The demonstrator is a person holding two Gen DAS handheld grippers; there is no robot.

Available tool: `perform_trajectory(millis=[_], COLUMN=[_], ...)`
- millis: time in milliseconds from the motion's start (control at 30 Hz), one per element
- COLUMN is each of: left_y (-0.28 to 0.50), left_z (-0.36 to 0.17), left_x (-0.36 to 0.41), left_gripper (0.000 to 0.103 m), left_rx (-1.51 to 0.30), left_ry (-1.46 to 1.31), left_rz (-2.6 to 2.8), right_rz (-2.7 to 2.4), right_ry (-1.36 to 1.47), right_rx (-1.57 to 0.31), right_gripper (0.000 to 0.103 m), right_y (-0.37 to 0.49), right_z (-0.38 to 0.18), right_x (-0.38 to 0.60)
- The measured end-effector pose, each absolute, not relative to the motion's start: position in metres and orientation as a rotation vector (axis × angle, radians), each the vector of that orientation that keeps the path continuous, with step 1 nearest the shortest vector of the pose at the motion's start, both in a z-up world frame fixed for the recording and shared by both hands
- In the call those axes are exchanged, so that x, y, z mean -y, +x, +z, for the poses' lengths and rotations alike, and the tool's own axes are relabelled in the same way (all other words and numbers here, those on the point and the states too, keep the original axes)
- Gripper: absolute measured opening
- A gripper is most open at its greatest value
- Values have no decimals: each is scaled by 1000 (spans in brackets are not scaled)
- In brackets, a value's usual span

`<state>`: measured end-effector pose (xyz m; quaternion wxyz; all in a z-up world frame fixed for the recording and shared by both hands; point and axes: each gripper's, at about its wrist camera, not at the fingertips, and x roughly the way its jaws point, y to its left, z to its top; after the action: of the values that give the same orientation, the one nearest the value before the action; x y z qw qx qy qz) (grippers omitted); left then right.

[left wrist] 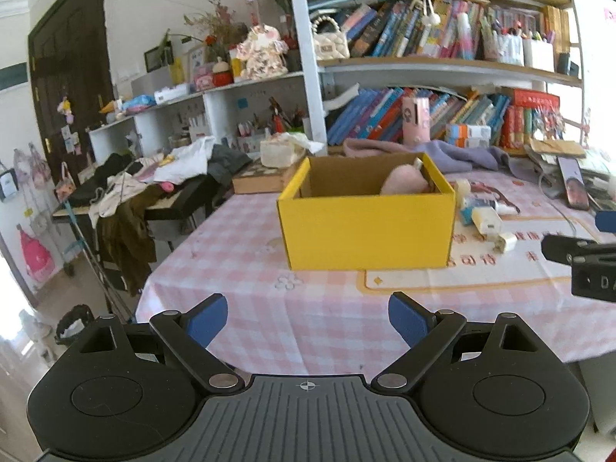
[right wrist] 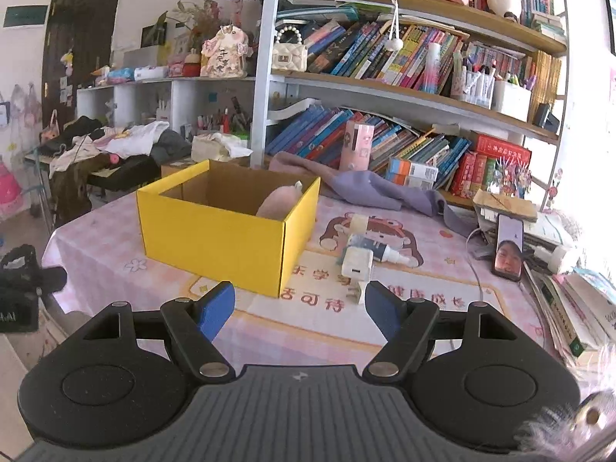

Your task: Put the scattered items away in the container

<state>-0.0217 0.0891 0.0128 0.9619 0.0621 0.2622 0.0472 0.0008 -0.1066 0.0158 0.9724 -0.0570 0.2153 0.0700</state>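
Chargers (right wrist: 357, 269) and a small bottle (right wrist: 389, 254) lie scattered on the checked surface (right wrist: 96, 250) just right of the yellow box (right wrist: 215, 238), which holds a pink pouch (right wrist: 275, 202). The white plug (right wrist: 356, 292) lies just ahead of the right tongs (right wrist: 300, 313), whose jaws stand apart and empty. The left tongs (left wrist: 308, 321), spread wide and empty, face the box's front wall from well back.

— What is carrying everything?

— A table (right wrist: 115, 269) wearing a pink checked cloth with a cartoon print.

— What is lying on it?

— A yellow cardboard box (right wrist: 215, 242) is sitting open, a pink soft item (right wrist: 275, 204) inside. Just beside it, white chargers (right wrist: 356, 267) are resting by a small bottle (right wrist: 389, 254). A purple cloth (right wrist: 369, 188) is sprawling behind; a phone (right wrist: 509, 248) is standing at the right.
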Motion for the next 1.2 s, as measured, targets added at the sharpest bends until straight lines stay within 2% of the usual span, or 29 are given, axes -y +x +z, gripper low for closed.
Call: perform_trajectory(millis=[600, 1033, 1200], left_y=[-11, -5, -1], left_z=[-4, -9, -10], left_x=[-63, -38, -31], left_gripper=[93, 93, 93], left_rx=[-628, -622, -628], left_ry=[152, 215, 228], left_rz=[-64, -158, -194], right_rz=[65, 18, 0], right_ry=[-90, -82, -63], right_rx=[-583, -585, -587], right_gripper=[74, 77, 81], right_y=[-3, -7, -5], right_z=[-4, -4, -4], right_x=[128, 143, 147])
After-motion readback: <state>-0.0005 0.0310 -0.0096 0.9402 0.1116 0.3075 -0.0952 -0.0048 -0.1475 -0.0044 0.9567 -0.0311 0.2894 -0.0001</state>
